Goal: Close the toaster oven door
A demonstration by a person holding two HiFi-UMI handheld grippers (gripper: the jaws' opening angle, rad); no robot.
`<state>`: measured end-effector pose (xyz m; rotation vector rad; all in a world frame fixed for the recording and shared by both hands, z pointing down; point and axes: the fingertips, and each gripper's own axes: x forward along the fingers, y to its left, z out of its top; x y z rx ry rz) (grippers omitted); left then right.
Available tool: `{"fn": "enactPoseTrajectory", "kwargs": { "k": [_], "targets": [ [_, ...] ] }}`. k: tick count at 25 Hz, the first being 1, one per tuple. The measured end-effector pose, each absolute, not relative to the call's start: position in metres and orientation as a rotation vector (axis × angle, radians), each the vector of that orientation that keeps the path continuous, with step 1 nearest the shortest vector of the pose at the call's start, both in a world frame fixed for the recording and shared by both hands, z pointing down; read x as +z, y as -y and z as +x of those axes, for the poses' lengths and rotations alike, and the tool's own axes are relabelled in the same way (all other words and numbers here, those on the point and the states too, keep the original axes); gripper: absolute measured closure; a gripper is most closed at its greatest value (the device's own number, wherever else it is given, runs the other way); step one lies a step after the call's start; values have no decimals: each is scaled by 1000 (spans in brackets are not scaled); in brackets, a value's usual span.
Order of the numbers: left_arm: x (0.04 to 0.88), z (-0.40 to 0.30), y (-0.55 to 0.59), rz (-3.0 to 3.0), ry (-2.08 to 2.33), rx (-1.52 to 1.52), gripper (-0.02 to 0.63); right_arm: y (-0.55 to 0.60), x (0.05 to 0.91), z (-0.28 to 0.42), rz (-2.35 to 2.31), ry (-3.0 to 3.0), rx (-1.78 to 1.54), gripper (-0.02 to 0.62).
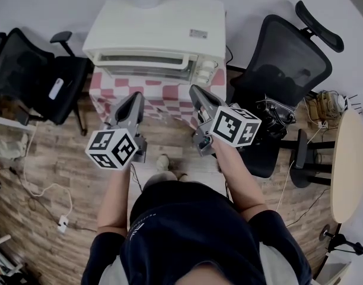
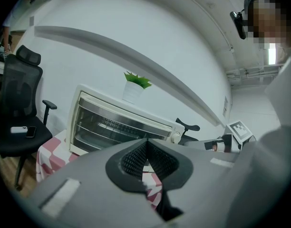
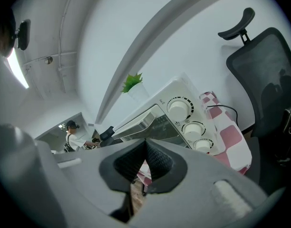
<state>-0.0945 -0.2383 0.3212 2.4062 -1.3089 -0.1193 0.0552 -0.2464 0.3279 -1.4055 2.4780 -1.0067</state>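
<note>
Toaster oven [image 1: 158,22] door [image 1: 143,61] looks shut already, so nothing seems left. We hold left tool [image 1: 136,97] and right tool [image 1: 196,91] clear of it, both pinched together, empty.

One toaster oven [image 1: 155,37], three knobs [image 3: 179,109] on its front. One potted plant [image 2: 135,85]. One checked cloth [image 1: 164,97]. Office chairs: two, one [image 1: 27,70] at either side [image 1: 288,64]. One round wooden table [image 1: 350,165].

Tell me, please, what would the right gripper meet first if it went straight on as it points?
Probably the oven, near the right end of its door beside the knobs; nothing stands between, though depth is unclear.
</note>
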Motion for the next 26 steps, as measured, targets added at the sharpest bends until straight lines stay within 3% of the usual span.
{"fn": "enactPoseTrajectory", "kwargs": {
  "k": [26],
  "targets": [
    [319, -92, 245, 2413, 1297, -110, 592, 251, 331, 53, -1419, -2537, -974, 594]
  ]
}}
